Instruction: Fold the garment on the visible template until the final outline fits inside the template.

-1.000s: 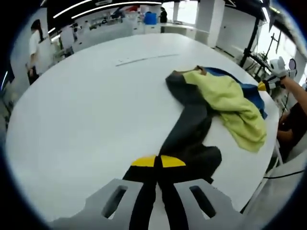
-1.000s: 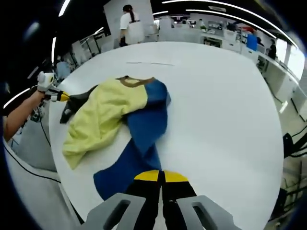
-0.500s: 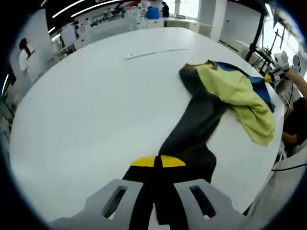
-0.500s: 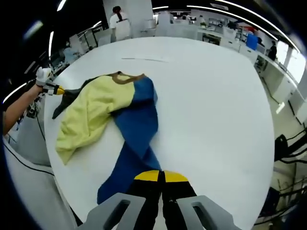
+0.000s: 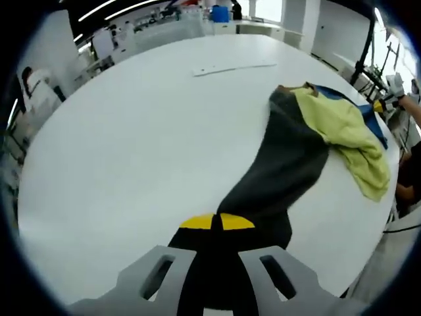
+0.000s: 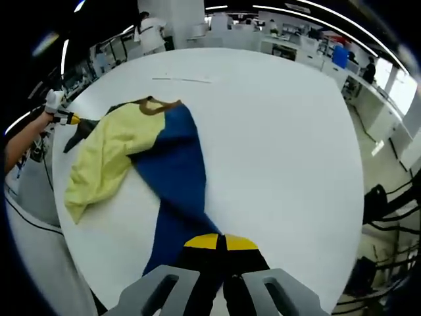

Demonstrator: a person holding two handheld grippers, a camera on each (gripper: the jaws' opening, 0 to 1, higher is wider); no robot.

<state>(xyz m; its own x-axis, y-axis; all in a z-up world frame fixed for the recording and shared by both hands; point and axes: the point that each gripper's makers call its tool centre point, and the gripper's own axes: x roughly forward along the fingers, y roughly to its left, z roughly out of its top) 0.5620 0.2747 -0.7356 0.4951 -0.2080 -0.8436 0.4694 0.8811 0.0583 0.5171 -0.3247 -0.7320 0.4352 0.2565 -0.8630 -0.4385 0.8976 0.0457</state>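
The shirt (image 5: 309,131) lies near one edge of the white table (image 5: 131,145). The left gripper (image 5: 217,227) pinches its dark sleeve, and the right gripper (image 6: 220,245) pinches its blue sleeve (both stretched tight). Pull evenly so it spreads flat.

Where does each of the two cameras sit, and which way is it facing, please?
Left gripper view: rides the left gripper, facing along the garment's dark sleeve over the white table; own jaws at bottom.
Right gripper view: rides the right gripper, facing along the blue sleeve; own jaws, a forearm at left.
Shared: garment, table.
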